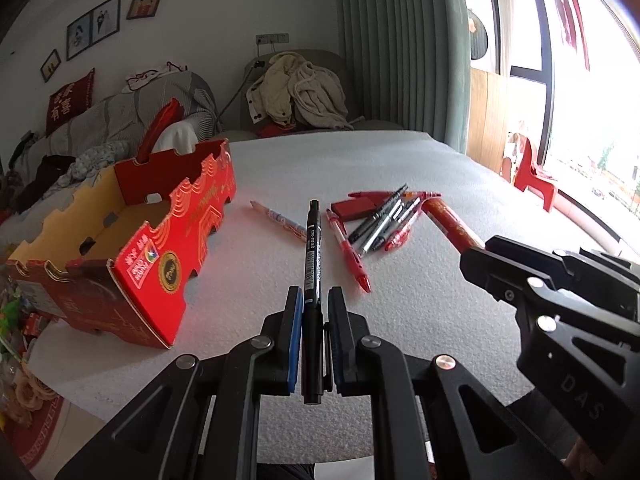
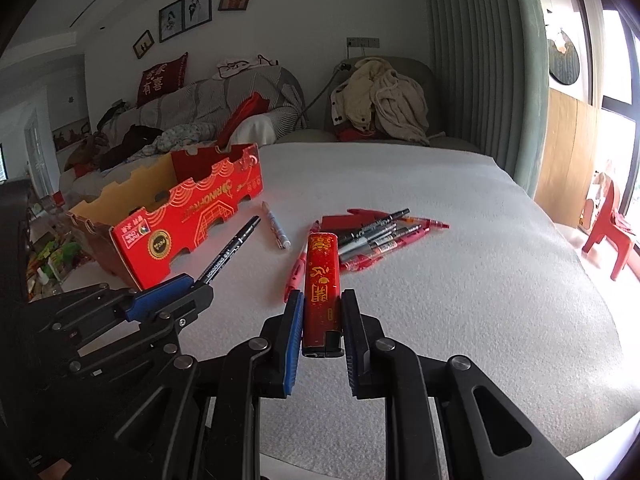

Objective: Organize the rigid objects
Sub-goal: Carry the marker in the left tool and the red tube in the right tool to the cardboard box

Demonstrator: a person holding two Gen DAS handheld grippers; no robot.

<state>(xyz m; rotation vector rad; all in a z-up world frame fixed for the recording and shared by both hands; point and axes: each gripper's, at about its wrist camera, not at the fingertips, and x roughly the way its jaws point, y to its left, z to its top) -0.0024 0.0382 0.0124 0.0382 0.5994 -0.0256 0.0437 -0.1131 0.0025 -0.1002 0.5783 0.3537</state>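
My left gripper is shut on a black marker pen that points forward above the white table cover. It also shows in the right wrist view. My right gripper is shut on a red lighter with gold characters, seen in the left wrist view at the right. A pile of red and black pens lies ahead, with a red flat box behind it. A white pen lies apart to the left. An open red cardboard box stands at the left.
The table's left edge drops to a floor with clutter. A sofa with clothes and an armchair with a heap of cloth stand behind the table. A red plastic chair is at the right by the window.
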